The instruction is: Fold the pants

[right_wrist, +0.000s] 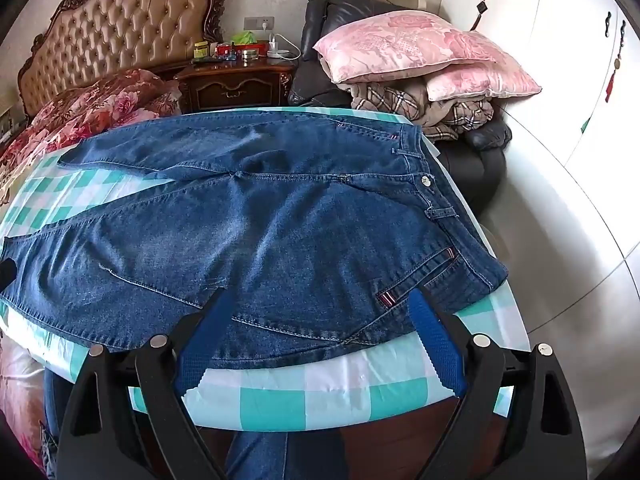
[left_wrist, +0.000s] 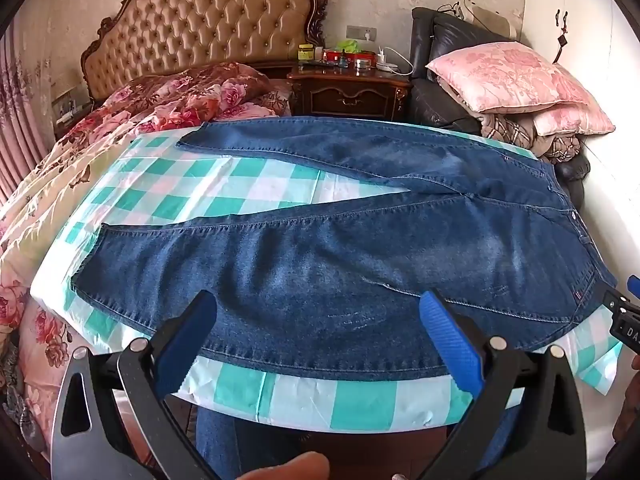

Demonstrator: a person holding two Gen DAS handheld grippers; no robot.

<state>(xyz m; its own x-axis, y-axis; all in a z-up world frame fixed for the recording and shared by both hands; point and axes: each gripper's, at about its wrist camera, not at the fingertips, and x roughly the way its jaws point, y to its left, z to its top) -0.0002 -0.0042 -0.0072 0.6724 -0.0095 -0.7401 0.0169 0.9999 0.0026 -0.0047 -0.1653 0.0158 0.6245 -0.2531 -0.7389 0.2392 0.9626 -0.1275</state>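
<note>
A pair of blue jeans (left_wrist: 320, 256) lies flat on a table with a green-and-white checked cloth (left_wrist: 224, 184), legs spread apart to the left, waistband to the right. My left gripper (left_wrist: 318, 300) is open and empty, hovering over the near leg by the table's front edge. In the right wrist view the jeans (right_wrist: 280, 220) show their waistband and button (right_wrist: 425, 181). My right gripper (right_wrist: 320, 296) is open and empty above the hip pocket area near the front edge. A part of the right gripper (left_wrist: 624, 312) shows at the right edge of the left wrist view.
A bed with a floral quilt (left_wrist: 120, 120) and tufted headboard stands to the left. A wooden nightstand (left_wrist: 348, 92) with small items is behind. A dark armchair piled with pink pillows (left_wrist: 516, 76) and blankets stands behind right. White wardrobe doors (right_wrist: 560, 80) are at the right.
</note>
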